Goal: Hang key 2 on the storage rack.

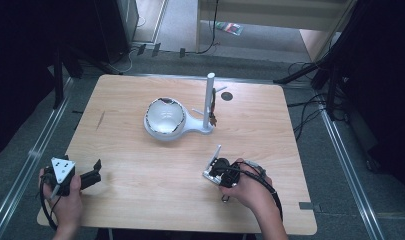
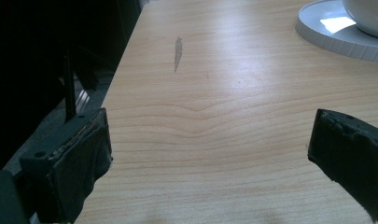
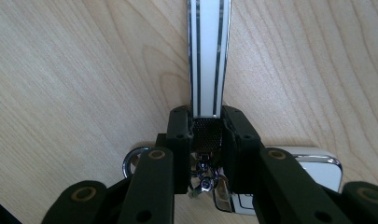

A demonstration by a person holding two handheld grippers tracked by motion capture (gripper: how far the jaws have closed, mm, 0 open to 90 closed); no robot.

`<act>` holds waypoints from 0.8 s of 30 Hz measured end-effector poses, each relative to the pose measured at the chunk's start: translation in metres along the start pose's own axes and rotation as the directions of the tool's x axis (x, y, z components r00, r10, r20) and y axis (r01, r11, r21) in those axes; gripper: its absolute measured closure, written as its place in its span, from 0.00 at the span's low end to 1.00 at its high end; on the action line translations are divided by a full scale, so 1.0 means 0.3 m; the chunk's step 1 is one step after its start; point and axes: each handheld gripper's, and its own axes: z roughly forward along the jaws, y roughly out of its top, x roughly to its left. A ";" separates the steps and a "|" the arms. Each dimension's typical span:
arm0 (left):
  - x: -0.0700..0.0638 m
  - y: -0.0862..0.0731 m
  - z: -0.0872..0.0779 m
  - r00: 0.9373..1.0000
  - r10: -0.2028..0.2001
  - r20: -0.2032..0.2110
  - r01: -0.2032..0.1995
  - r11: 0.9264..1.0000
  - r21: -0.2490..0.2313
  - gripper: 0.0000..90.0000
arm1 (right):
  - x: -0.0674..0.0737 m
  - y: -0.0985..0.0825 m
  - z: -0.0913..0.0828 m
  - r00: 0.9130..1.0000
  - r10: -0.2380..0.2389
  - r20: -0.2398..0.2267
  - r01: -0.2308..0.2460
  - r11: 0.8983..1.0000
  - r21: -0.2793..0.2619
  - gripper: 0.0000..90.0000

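My right gripper (image 1: pixel 215 167) rests low on the near right of the table, shut on a flat white strip (image 1: pixel 216 153) with dark stripes. In the right gripper view the strip (image 3: pixel 208 56) runs up from the closed right gripper (image 3: pixel 206 116). A metal ring (image 3: pixel 129 162) and small chrome bits hang under the jaws, beside a white chrome-edged piece (image 3: pixel 317 164). My left gripper (image 1: pixel 96 167) lies at the near left corner, open, with bare wood showing at the left gripper (image 2: pixel 210 154). A white bowl (image 1: pixel 164 116) sits on a white stand with an upright pole (image 1: pixel 209 100).
A small dark item (image 1: pixel 213 109) hangs on the pole. The stand's base (image 2: pixel 326 33) and the bowl (image 2: pixel 368 14) lie ahead and right of the left gripper. A grey smear (image 2: pixel 178 51) marks the wood, and a dark round spot (image 1: pixel 226 96) lies behind the pole. Table edges are near both hands.
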 end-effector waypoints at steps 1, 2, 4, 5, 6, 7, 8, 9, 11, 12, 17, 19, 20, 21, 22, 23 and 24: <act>0.000 0.000 0.000 1.000 0.000 0.001 0.000 1.000 0.000 0.00 | -0.001 0.001 0.001 1.000 0.005 -0.002 -0.005 1.000 -0.001 0.84; 0.000 0.000 0.000 1.000 0.000 0.001 0.000 1.000 0.000 0.00 | -0.002 0.000 0.001 1.000 0.004 -0.005 -0.004 1.000 -0.002 0.84; 0.000 0.000 0.000 1.000 0.000 0.001 0.000 1.000 0.000 0.00 | -0.006 -0.003 0.001 1.000 0.004 -0.014 -0.004 1.000 -0.015 0.84; 0.000 0.000 0.000 1.000 -0.001 0.000 0.001 1.000 0.001 0.00 | -0.008 -0.004 0.001 1.000 0.006 -0.020 -0.007 1.000 -0.022 0.84; 0.000 0.000 0.000 1.000 -0.001 -0.001 0.001 1.000 0.002 0.00 | -0.010 -0.005 -0.001 1.000 0.011 -0.028 -0.012 1.000 -0.026 0.84; 0.000 0.000 0.000 1.000 -0.002 0.000 0.002 1.000 0.002 0.00 | -0.012 -0.006 -0.002 0.999 0.011 -0.035 -0.013 0.999 -0.039 0.84; 0.000 0.000 0.000 1.000 -0.002 0.000 0.002 1.000 0.003 0.00 | -0.012 -0.006 -0.005 0.999 0.013 -0.039 -0.014 0.999 -0.044 0.84; 0.000 0.000 0.000 1.000 0.000 0.000 0.000 1.000 0.003 0.00 | -0.014 -0.006 -0.010 0.999 0.006 -0.046 -0.009 0.998 -0.062 0.84; 0.000 0.000 0.000 1.000 0.000 0.001 0.000 1.000 0.003 0.00 | -0.014 -0.005 -0.021 0.998 0.010 -0.062 -0.016 0.996 -0.089 0.84; 0.000 0.000 0.000 1.000 0.000 0.000 0.000 1.000 0.003 0.00 | -0.015 -0.006 -0.027 0.998 0.008 -0.070 -0.016 0.994 -0.104 0.84; 0.000 0.000 0.000 1.000 -0.001 0.001 0.001 1.000 0.002 0.00 | -0.018 -0.007 -0.053 0.996 0.010 -0.093 -0.026 0.983 -0.180 0.84; 0.000 0.000 0.000 1.000 -0.002 0.001 0.002 1.000 0.002 0.00 | -0.019 -0.007 -0.060 0.996 0.011 -0.093 -0.030 0.980 -0.199 0.84; 0.000 0.000 0.000 1.000 -0.002 0.001 0.002 1.000 0.003 0.00 | -0.020 -0.007 -0.063 0.995 0.012 -0.096 -0.032 0.977 -0.210 0.84; 0.000 0.000 0.000 1.000 -0.002 0.001 0.002 1.000 0.003 0.00 | -0.021 -0.007 -0.065 0.995 0.014 -0.101 -0.036 0.974 -0.222 0.84; 0.000 0.000 0.000 1.000 -0.002 0.001 0.002 1.000 0.003 0.00 | -0.022 -0.007 -0.068 0.995 0.012 -0.103 -0.036 0.973 -0.230 0.84; 0.000 0.000 0.000 1.000 -0.001 0.000 0.001 1.000 0.002 0.00 | -0.023 -0.008 -0.070 0.994 0.016 -0.104 -0.041 0.970 -0.240 0.84; 0.000 0.000 0.000 1.000 -0.002 0.001 0.002 1.000 0.003 0.00 | -0.025 -0.009 -0.072 0.994 0.011 -0.107 -0.038 0.966 -0.254 0.84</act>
